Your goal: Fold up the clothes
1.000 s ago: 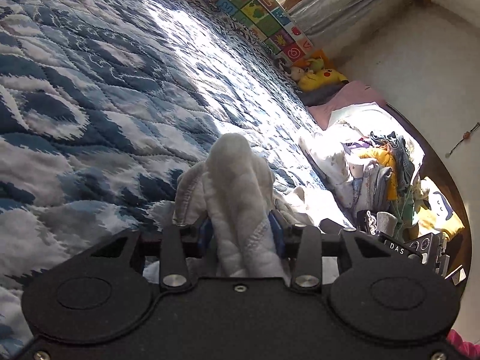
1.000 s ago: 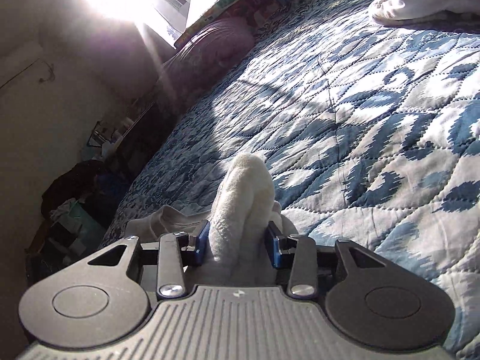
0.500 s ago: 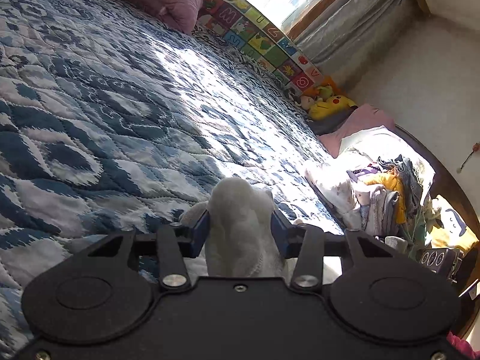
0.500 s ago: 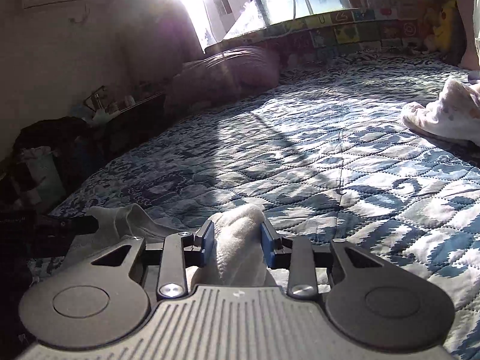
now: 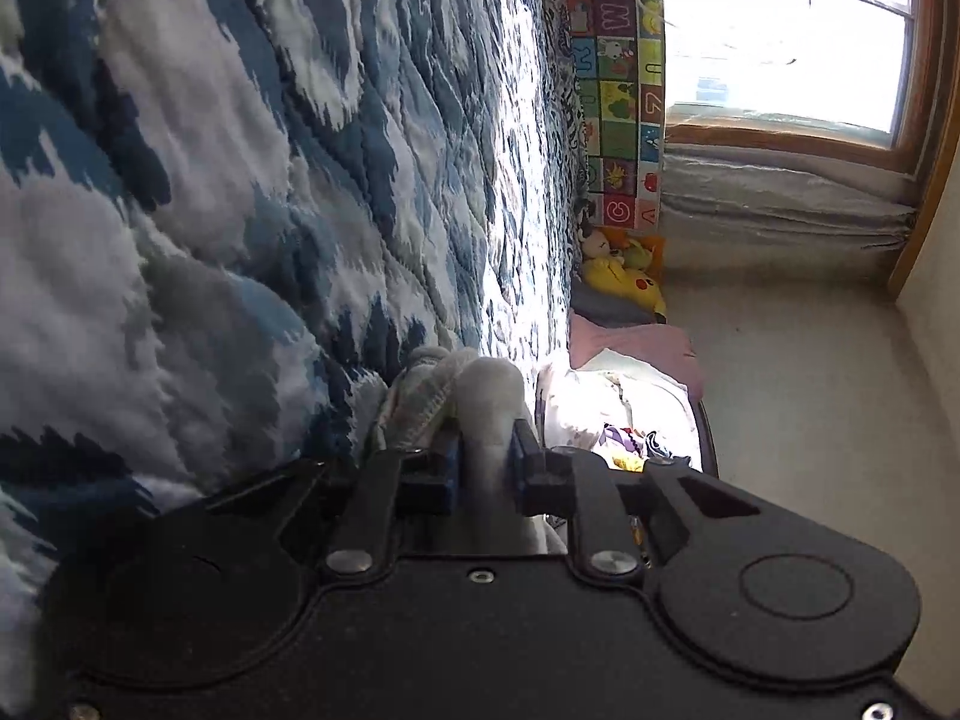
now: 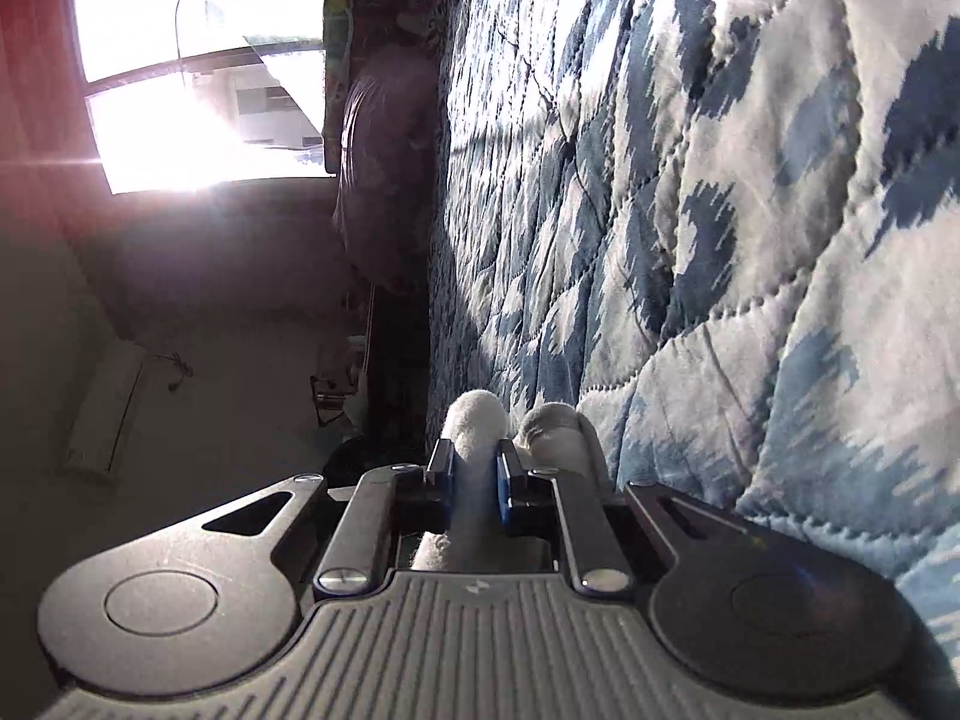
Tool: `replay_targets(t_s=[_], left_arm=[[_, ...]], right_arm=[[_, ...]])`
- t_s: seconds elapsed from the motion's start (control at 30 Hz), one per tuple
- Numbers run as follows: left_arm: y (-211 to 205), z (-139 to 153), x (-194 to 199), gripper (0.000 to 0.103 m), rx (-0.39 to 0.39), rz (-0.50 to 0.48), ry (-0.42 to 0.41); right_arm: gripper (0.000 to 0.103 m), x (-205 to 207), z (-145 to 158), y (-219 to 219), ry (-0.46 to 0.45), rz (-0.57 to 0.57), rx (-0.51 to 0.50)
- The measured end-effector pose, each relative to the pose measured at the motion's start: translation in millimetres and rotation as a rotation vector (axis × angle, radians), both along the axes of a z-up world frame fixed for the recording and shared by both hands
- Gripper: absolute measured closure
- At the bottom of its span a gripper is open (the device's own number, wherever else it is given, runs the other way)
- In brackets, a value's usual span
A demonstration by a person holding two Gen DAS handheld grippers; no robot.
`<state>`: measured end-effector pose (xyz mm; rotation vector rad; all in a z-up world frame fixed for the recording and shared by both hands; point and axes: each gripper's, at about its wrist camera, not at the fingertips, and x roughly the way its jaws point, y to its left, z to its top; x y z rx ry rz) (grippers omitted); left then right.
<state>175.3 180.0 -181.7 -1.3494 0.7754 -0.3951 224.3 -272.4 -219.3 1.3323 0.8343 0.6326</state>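
Note:
A white fleecy garment is pinched between the blue pads of my left gripper, which is shut on it; a stitched hem of it bunches just left of the fingers. In the right wrist view my right gripper is shut on another white fold of the garment, with a second lump of cloth beside its right finger. Both cameras are rolled on their sides, so the blue and white quilt stands like a wall close beside each gripper. Most of the garment is hidden behind the gripper bodies.
A heap of mixed clothes lies past the bed's edge, with a yellow plush toy and a pink cushion near an alphabet mat. Bright windows glare. A purple pillow sits at the bed's far end.
Both grippers have rolled about a quarter turn onto their sides and dropped closer to the quilt, still clamped on the white garment. Less cloth now sticks out past the fingers.

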Motion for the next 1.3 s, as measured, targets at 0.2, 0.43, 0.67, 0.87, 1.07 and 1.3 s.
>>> replay_targets(t_s=[0.2,0.43,0.67,0.87,1.07,1.3], left_arm=[[-8,42,0,0.05,0.192,-0.005,-0.061],[-34,107,-26,0.046,0.623,0.005,-0.24],[-94,119,-53,0.046,0.982,-0.181,-0.522],[-129,73,-51,0.046,1.22,-0.315,-0.625],[-126,48,-46,0.044,1.228,-0.323,-0.667],[-129,51,-45,0.042,1.234,-0.319,-0.654]], right_arm=[[0.061,-5,42,6,-0.087,-0.02,-0.211],[0.042,-30,104,9,-0.315,-0.121,-0.57],[0.043,-63,144,61,-0.775,0.074,-0.997],[0.042,-66,93,73,-0.716,0.184,-1.017],[0.038,-62,74,71,-0.664,0.208,-0.978],[0.027,-63,74,67,-0.635,0.158,-0.974]])
